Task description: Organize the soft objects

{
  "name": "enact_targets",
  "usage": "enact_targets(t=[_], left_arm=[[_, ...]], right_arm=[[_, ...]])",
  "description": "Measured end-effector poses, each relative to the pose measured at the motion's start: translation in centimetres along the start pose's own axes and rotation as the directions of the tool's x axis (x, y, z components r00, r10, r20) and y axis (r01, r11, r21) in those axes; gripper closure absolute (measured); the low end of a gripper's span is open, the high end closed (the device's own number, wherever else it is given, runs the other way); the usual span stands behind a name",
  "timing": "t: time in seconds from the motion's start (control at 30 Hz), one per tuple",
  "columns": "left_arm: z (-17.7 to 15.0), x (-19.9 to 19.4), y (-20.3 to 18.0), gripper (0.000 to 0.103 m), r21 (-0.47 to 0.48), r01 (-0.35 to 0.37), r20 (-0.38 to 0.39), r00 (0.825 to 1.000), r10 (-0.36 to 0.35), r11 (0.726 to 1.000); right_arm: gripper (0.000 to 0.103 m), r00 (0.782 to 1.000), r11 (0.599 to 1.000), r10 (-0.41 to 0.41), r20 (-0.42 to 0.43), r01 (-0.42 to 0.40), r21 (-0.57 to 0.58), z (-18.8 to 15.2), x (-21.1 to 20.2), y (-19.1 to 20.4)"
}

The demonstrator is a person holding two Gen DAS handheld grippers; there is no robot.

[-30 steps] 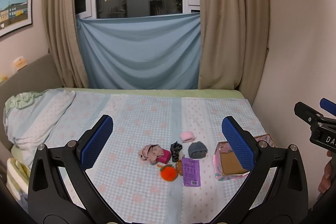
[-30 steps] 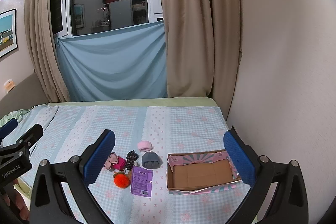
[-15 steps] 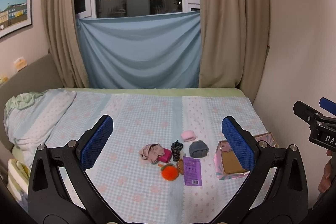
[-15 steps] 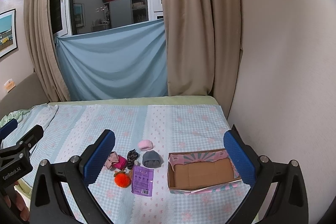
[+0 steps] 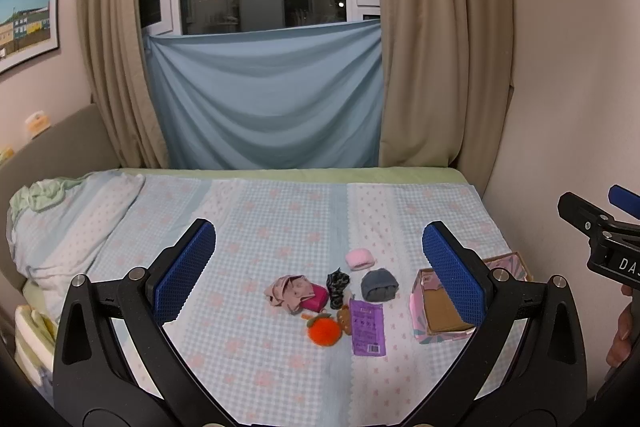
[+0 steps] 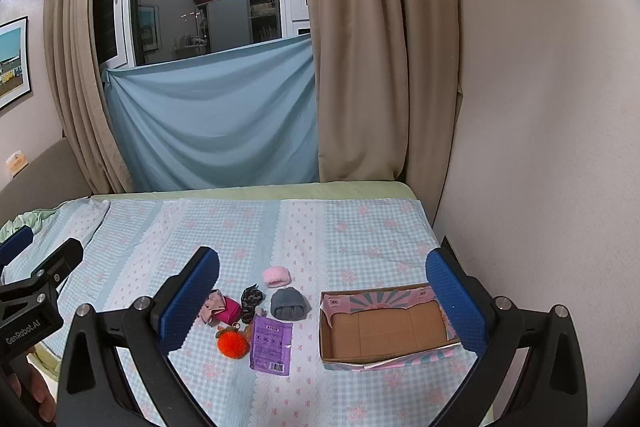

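Small soft items lie in a cluster on the bed: a pink roll (image 5: pixel 360 259) (image 6: pixel 277 276), a grey rolled sock (image 5: pixel 379 284) (image 6: pixel 289 303), a dark patterned piece (image 5: pixel 337 286) (image 6: pixel 251 298), a pink crumpled cloth with a magenta pouch (image 5: pixel 296 292) (image 6: pixel 219 305), an orange pompom (image 5: pixel 324 331) (image 6: pixel 233 343) and a purple packet (image 5: pixel 367 326) (image 6: pixel 271 346). An open cardboard box (image 6: pixel 386 327) (image 5: pixel 438 315) stands right of them, empty. My left gripper (image 5: pixel 318 269) and right gripper (image 6: pixel 322 291) are both open, empty, held above the near edge of the bed.
The bed has a checked blue sheet (image 6: pixel 340 227). A pillow (image 5: pixel 68 223) lies at the left. A wall (image 6: pixel 540 147) runs along the bed's right side. Curtains and a blue cloth (image 5: pixel 264 99) hang behind the bed.
Both views have shifted only slightly; the objects sit a little higher in the left wrist view. Nothing was touched or moved.
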State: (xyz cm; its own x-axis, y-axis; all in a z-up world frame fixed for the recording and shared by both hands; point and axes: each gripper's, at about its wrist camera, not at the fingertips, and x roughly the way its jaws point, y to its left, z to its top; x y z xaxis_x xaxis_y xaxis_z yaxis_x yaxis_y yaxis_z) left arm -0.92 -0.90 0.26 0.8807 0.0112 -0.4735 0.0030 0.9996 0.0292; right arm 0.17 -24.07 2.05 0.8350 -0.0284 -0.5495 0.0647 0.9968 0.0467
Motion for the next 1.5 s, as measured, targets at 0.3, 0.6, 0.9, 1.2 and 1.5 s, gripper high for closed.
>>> enact_targets(t=[0.3, 0.6, 0.9, 1.2, 1.5], left_arm=[[-0.1, 0.2, -0.1, 0.000, -0.001, 0.000, -0.002, 1.000, 0.000, 1.000], [-0.1, 0.5, 0.0, 0.000, -0.002, 0.002, -0.007, 1.000, -0.002, 1.000], [-0.1, 1.2, -0.2, 0.000, -0.003, 0.003, -0.015, 1.000, -0.003, 1.000], [-0.1, 1.6, -0.2, 0.000, -0.005, 0.000, -0.019, 1.000, 0.000, 1.000], [-0.2, 2.2, -0.1, 0.000, -0.013, -0.002, -0.029, 1.000, 0.001, 1.000]], right_arm=[[0.000, 1.000, 1.000, 0.000, -0.002, 0.000, 0.000, 0.0, 0.0, 0.0], [0.000, 1.000, 1.000, 0.000, -0.010, 0.000, -0.001, 0.1, 0.5, 0.1], [0.000, 1.000, 1.000, -0.004, -0.024, 0.004, 0.000, 0.1, 1.0, 0.4], [0.000, 1.000, 1.000, -0.003, -0.027, 0.004, 0.006, 0.2, 1.1, 0.4], [0.000, 1.000, 1.000, 0.002, -0.031, -0.002, 0.006, 0.3, 1.0, 0.6]])
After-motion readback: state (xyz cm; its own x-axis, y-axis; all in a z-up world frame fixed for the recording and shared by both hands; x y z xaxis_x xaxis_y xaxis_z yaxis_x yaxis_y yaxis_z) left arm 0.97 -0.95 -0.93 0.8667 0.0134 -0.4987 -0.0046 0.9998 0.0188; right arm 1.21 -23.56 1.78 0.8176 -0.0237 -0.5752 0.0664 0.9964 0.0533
